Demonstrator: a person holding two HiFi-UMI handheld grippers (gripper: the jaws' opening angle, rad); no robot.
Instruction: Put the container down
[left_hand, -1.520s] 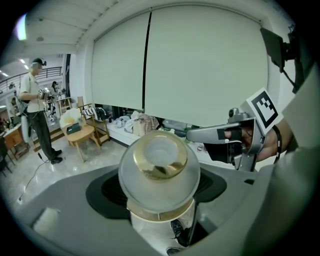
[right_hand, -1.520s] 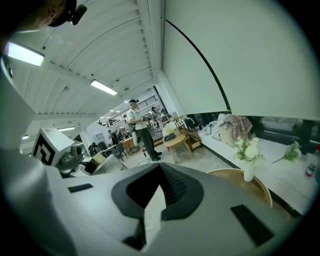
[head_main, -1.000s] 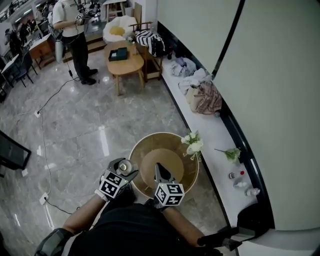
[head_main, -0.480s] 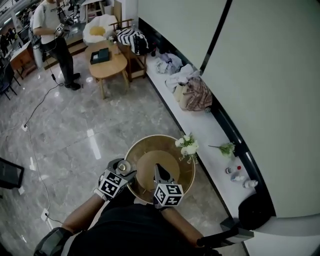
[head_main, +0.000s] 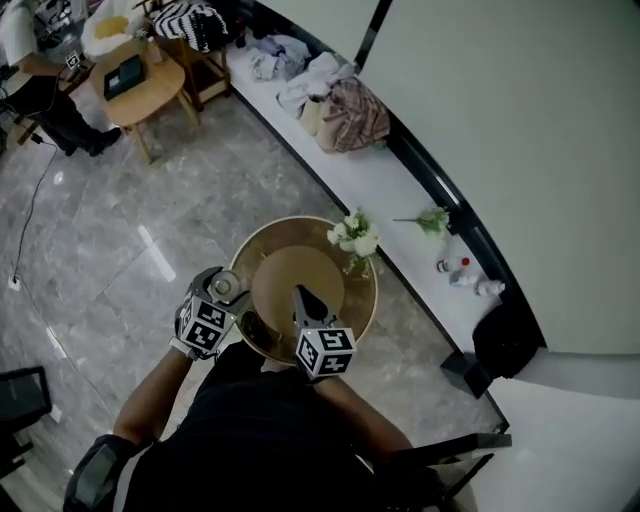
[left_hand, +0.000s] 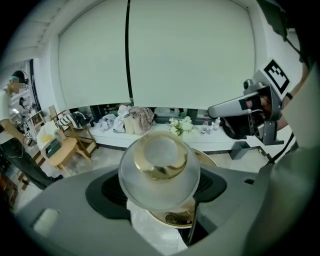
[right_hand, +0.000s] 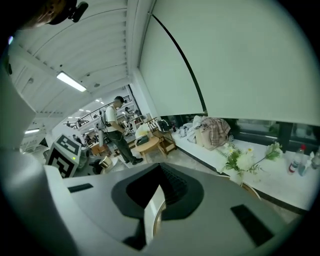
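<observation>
A small clear glass container (left_hand: 159, 167) with a gold inside sits between the jaws of my left gripper (head_main: 218, 296), which is shut on it. In the head view the container (head_main: 223, 285) hangs at the left rim of a round golden table (head_main: 352, 302). My right gripper (head_main: 302, 296) points over the table's middle; in the right gripper view its jaws (right_hand: 154, 202) are shut with nothing between them. A vase of white flowers (head_main: 351, 238) stands on the table's far edge.
A long white ledge (head_main: 385, 190) runs along the window wall with heaped clothes (head_main: 340, 100), small bottles (head_main: 460, 272) and a green sprig (head_main: 432, 220). A black bin (head_main: 510, 338) stands at its near end. A wooden coffee table (head_main: 135, 85) is far left on the marble floor.
The head view has swung, so the round table and both grippers now sit higher and further left in it. The container stays held in the left gripper; the right gripper stays shut.
</observation>
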